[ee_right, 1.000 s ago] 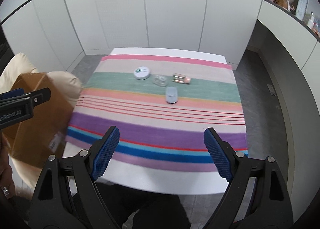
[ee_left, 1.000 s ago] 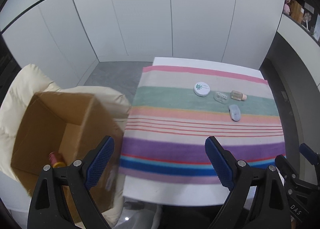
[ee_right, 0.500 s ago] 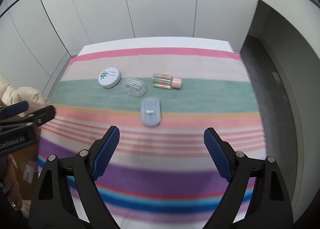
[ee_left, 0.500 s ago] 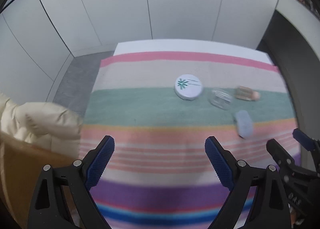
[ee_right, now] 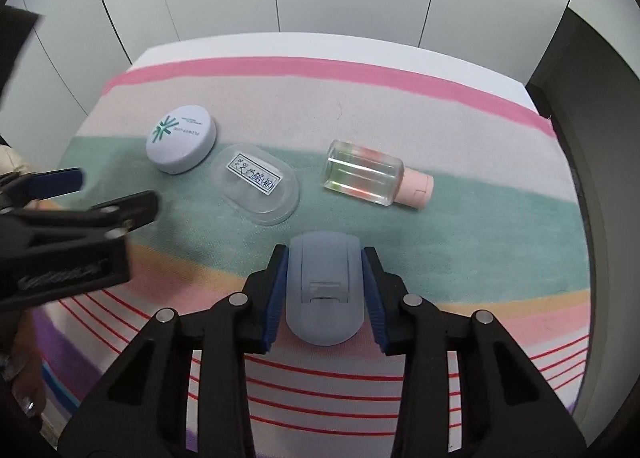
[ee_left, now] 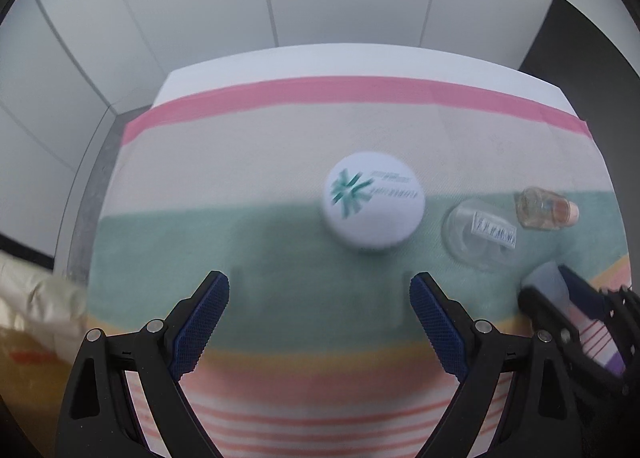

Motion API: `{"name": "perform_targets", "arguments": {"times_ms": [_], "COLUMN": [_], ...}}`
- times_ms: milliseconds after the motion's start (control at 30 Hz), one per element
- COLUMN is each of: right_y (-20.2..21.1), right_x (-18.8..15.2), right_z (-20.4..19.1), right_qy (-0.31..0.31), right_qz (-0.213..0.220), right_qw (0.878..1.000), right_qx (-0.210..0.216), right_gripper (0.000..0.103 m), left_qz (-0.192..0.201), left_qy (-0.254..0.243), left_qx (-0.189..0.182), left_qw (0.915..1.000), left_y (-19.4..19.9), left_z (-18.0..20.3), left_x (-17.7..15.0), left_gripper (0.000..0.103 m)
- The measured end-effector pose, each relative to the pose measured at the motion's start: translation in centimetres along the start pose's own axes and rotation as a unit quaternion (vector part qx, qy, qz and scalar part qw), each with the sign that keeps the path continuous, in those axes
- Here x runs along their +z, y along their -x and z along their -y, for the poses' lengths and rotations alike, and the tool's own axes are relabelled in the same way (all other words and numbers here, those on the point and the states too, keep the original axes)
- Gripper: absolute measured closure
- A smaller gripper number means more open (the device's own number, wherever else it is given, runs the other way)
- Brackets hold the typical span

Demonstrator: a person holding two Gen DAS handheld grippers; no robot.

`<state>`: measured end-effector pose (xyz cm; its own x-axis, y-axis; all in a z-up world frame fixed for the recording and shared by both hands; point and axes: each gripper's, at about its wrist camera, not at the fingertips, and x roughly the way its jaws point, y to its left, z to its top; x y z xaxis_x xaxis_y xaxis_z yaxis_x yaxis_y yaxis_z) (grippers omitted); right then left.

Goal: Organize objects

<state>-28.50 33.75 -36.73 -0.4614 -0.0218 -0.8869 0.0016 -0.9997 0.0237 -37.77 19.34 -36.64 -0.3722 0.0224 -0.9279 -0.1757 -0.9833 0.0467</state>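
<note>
In the right wrist view my right gripper (ee_right: 324,258) is shut on a grey-blue plastic case (ee_right: 323,290) that lies on the striped cloth; both blue pads press its long sides. A white round tin (ee_right: 182,143), a clear oval lidded case (ee_right: 260,182) and a clear bottle with a pink cap (ee_right: 368,177) lie beyond it on the green stripe. In the left wrist view my left gripper (ee_left: 320,290) hangs open over the green stripe, just short of the white tin (ee_left: 374,205), nothing between its fingers. The left gripper (ee_right: 116,193) also shows at the left edge.
The striped cloth (ee_left: 256,161) covers a white table (ee_left: 320,57) with white wall panels behind. A cream padded cover (ee_left: 36,294) and a brown box edge (ee_left: 24,370) lie at the lower left. The grey-blue case (ee_left: 546,284) and right gripper show at the right.
Both grippers came down and forward over the table. The right one, open before, has closed on the grey-blue case. The left one stays open and now sits close before the white tin.
</note>
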Motion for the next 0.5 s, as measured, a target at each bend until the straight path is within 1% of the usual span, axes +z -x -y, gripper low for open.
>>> {"name": "perform_targets", "arguments": {"times_ms": [100,167,233,267,300,333,433,500], "right_y": [0.3,0.4,0.6,0.7,0.9,1.0,1.4,1.9], "right_x": [-0.5,-0.5,-0.6,-0.5,-0.5,-0.5,-0.4,-0.4], "right_z": [0.9,1.5,2.0,1.9,2.0,2.1,2.2,2.5], "right_qy": [-0.013,-0.020,-0.022,-0.021,-0.021,-0.021,-0.022,-0.028], "right_qz": [-0.001,-0.003,-0.003,-0.004,-0.004,-0.004,-0.005,-0.006], "right_qw": [1.000,1.000,1.000,1.000,1.000,1.000,1.000,0.999], "right_qx": [0.001,-0.003,-0.005,-0.006,-0.008,-0.010,-0.013,-0.013], "right_gripper": [0.065,0.066,0.065,0.066,0.065,0.065,0.066,0.066], "left_qz": [0.014,0.013,0.023,0.027,0.030,0.030,0.020,0.012], "left_qy": [-0.013,-0.020,-0.028,-0.034,-0.037,-0.033,-0.024,-0.020], "left_qx": [0.018,0.019,0.015,0.012,-0.001,-0.010,0.000,-0.003], "left_qw": [0.9997,0.9995,0.9992,0.9990,0.9989,0.9990,0.9995,0.9997], "left_y": [-0.7,-1.4,-1.9,-1.9,-2.0,-1.9,-1.8,-1.5], "left_z": [1.0,1.6,2.1,2.4,2.7,2.6,2.6,2.3], "left_x": [1.2,2.1,3.2,3.6,3.9,4.1,3.9,3.1], "left_gripper": [0.011,0.012,0.016,0.025,0.046,0.045,0.045,0.045]}}
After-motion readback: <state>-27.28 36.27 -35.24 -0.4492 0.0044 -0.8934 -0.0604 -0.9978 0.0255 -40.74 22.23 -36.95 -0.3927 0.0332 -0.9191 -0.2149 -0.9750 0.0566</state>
